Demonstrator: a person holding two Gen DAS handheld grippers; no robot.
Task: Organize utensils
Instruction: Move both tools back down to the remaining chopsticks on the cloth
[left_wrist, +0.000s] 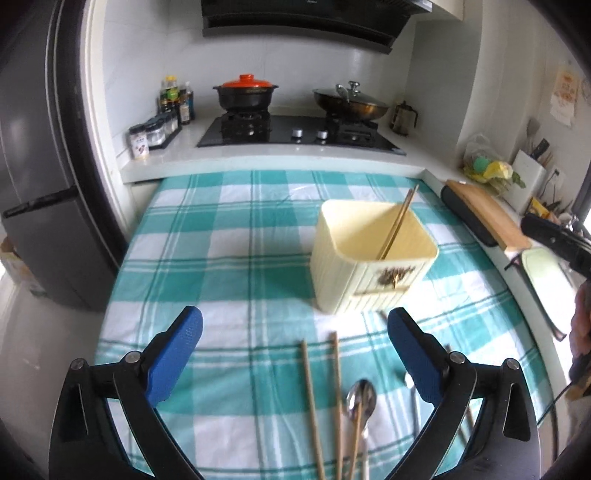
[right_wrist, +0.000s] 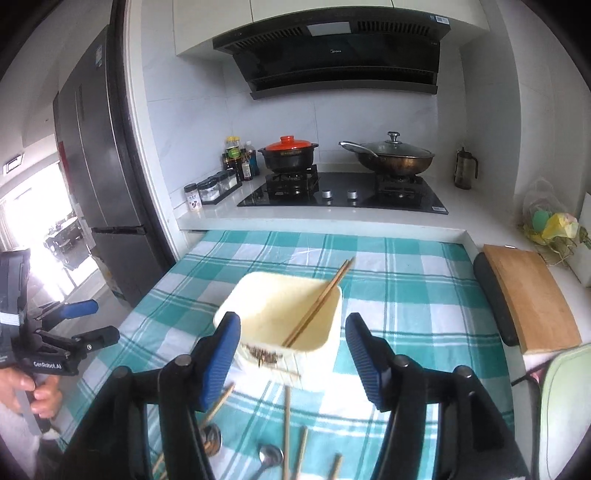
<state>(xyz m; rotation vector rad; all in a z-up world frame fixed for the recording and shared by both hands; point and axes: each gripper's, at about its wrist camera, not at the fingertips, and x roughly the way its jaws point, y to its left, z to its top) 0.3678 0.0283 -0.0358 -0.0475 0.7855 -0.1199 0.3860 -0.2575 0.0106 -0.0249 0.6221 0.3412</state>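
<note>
On the bench, covered by a teal-and-white checked cloth (left_wrist: 229, 236), a cream holder (left_wrist: 369, 258) stands upright with a pair of chopsticks (left_wrist: 397, 225) leaning inside against its far rim. Loose utensils lie flat on the cloth nearer the cameras: wooden chopsticks (left_wrist: 312, 402) and a metal spoon (left_wrist: 361, 397) side by side, the spoon partly overlapped by another stick. Left gripper (left_wrist: 295, 354): jaws wide apart, nothing between the blue pads, hovering above the loose chopsticks and spoon. Right gripper (right_wrist: 291, 354): jaws apart, empty, with the holder just beyond them. A second spoon (right_wrist: 269, 456) lies below the right jaws; edges blurred, possibly more cutlery beneath. Both views show motion blur.
</note>
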